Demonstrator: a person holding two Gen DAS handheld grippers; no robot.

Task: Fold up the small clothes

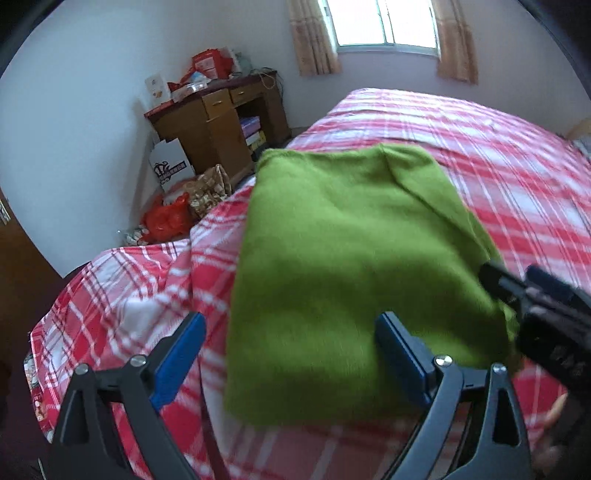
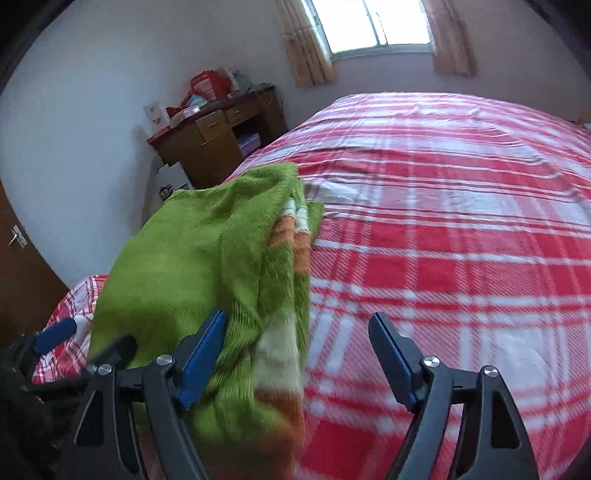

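A green knitted garment (image 1: 343, 266) lies folded into a rough rectangle on the red plaid bed (image 1: 498, 177), near its left corner. In the right wrist view the same garment (image 2: 192, 258) shows orange and white stripes along its right edge. My left gripper (image 1: 291, 328) is open over the garment's near left edge, its blue pads wide apart and pressing on nothing. My right gripper (image 2: 299, 325) is open too, with its left pad over the striped edge and its right pad over bare bedspread. The right gripper (image 1: 513, 277) also pokes in at the garment's right side.
A wooden desk (image 1: 221, 114) piled with red bags and boxes stands in the far corner under a curtained window (image 1: 384, 26). A white paper bag (image 1: 171, 166) and a red plastic bag (image 1: 166, 219) sit on the floor beside the bed. A brown door (image 2: 22, 266) is at the left.
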